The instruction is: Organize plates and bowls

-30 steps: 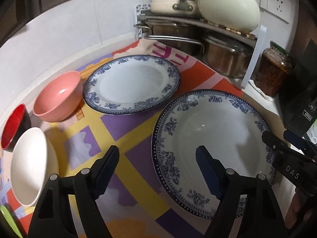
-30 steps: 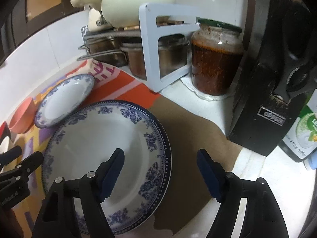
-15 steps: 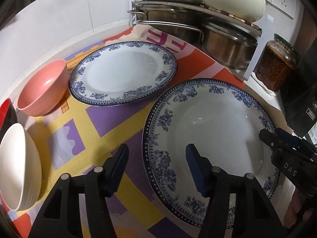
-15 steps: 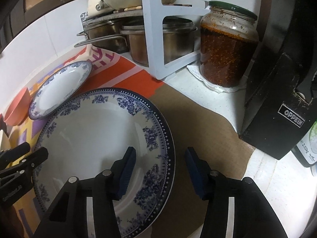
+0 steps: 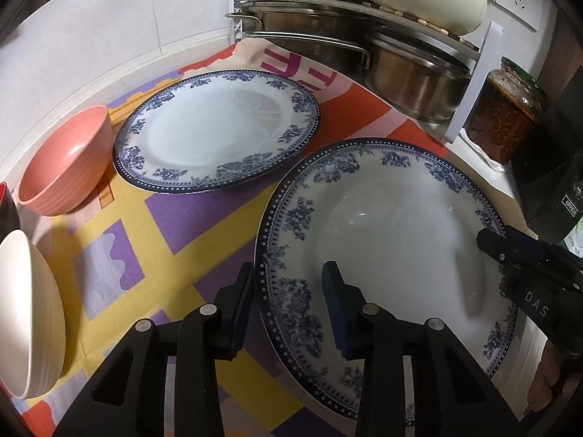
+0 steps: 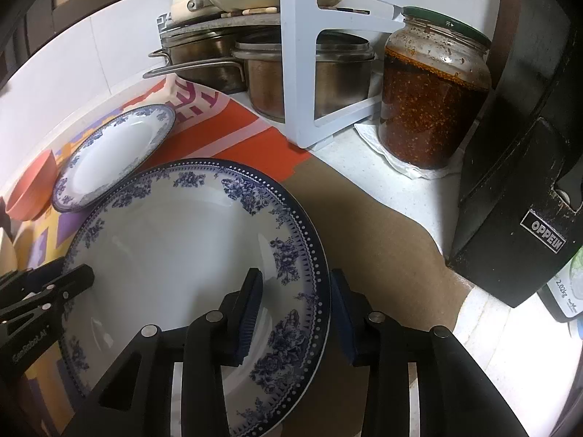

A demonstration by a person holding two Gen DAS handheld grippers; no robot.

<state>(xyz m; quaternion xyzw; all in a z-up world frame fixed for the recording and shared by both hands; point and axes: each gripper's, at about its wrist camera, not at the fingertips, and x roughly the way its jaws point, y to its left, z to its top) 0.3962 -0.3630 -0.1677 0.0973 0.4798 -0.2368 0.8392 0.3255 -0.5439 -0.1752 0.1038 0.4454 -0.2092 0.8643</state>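
Risk entry: large blue-and-white floral porcelain plate (image 5: pixel 393 225) lying on colourful patterned cloth (image 5: pixel 120 240). I'm closing left gripper (image 5: pixel 288 291) and right gripper (image 6: pixel 295 302) astride opposite rims, jaws still parted, not yet pinching. Uneven bite risking glazed rim slipping, tilting, striking smaller floral plate (image 5: pixel 218 134) nearby.

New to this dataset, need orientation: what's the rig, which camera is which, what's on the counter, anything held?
No robot: a person holds a two-finger clamp in each hand, a fisheye camera on each. One view looks along the left gripper, the other along the right gripper. On the patterned mat: a large plate, a smaller plate, a pink bowl, a white bowl. Both grippers straddle the large plate's rim on opposite sides; their fingers have just been closing but don't yet pinch it.
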